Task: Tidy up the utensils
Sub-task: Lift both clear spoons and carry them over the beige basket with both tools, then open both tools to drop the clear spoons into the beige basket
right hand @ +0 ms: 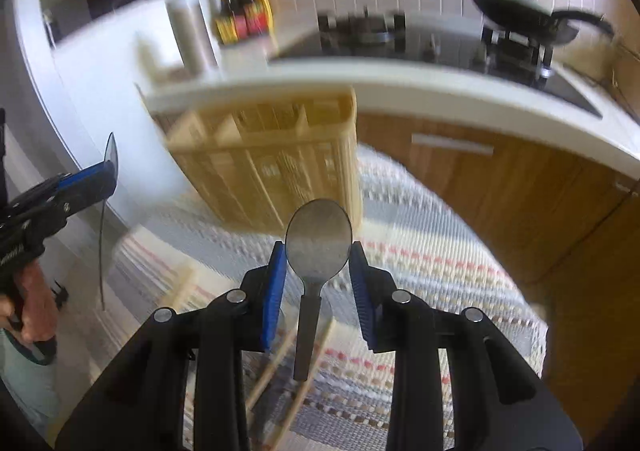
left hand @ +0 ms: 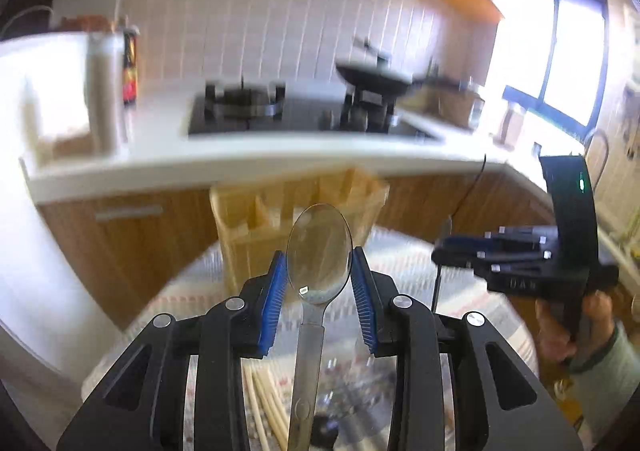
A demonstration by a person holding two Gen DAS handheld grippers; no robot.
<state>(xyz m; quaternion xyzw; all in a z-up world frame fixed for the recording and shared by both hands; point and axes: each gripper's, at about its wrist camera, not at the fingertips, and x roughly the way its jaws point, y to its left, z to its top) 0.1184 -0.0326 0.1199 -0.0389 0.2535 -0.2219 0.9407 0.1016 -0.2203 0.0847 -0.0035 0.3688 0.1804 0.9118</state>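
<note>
My left gripper (left hand: 319, 269) is shut on the bowl of a shiny metal spoon (left hand: 319, 251), its handle hanging down toward me. My right gripper (right hand: 319, 265) is shut on the bowl of a second, duller spoon (right hand: 319, 241) with a dark handle. Both are held in the air in front of a wooden compartmented utensil box (left hand: 296, 223), which also shows in the right wrist view (right hand: 272, 163). The box stands at the far end of a table with a striped woven cloth (right hand: 420, 271). Each gripper shows in the other's view: the right gripper (left hand: 444, 251) and the left gripper (right hand: 110, 171).
Wooden chopsticks (right hand: 276, 363) lie on the cloth below the grippers, and show in the left wrist view (left hand: 266, 403) too. Behind the table runs a white kitchen counter (left hand: 240, 163) with a gas hob (left hand: 280, 111), a black wok (left hand: 376, 77), bottles (right hand: 242, 11) and wooden cabinets (right hand: 500, 191).
</note>
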